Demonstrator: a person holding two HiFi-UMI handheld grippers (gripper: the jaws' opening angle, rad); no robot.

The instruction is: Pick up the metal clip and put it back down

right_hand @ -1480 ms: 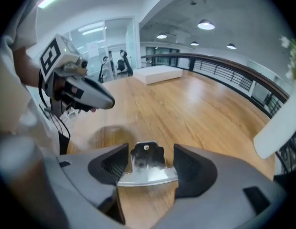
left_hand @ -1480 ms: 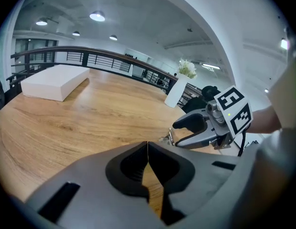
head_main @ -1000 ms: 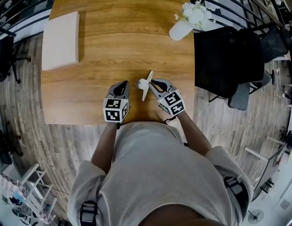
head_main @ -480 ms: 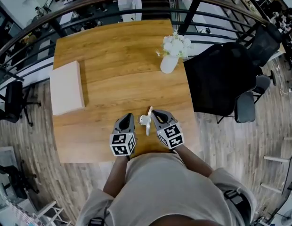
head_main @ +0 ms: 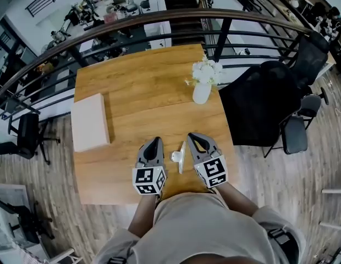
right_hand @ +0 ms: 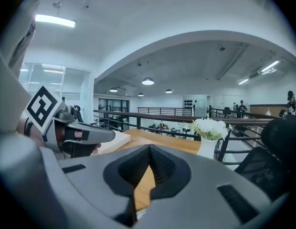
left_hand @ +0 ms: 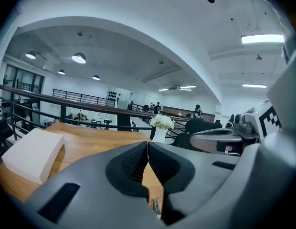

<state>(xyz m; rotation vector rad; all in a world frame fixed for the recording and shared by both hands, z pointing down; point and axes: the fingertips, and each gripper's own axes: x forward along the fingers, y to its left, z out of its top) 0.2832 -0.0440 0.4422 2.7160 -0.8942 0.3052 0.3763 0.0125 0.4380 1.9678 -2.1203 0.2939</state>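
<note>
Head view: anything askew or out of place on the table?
Nothing spilled or damaged. Only the metal clip, between the left gripper and right gripper near the front edge of the table, looks tipped on edge rather than flat. The vase stands upright; the white box lies flat.

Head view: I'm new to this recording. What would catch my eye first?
The left gripper and the right gripper, both shut, hang side by side over the near edge of the wooden table, the metal clip between them. A vase of white flowers stands at the far right corner; a white box lies at the left edge.
</note>
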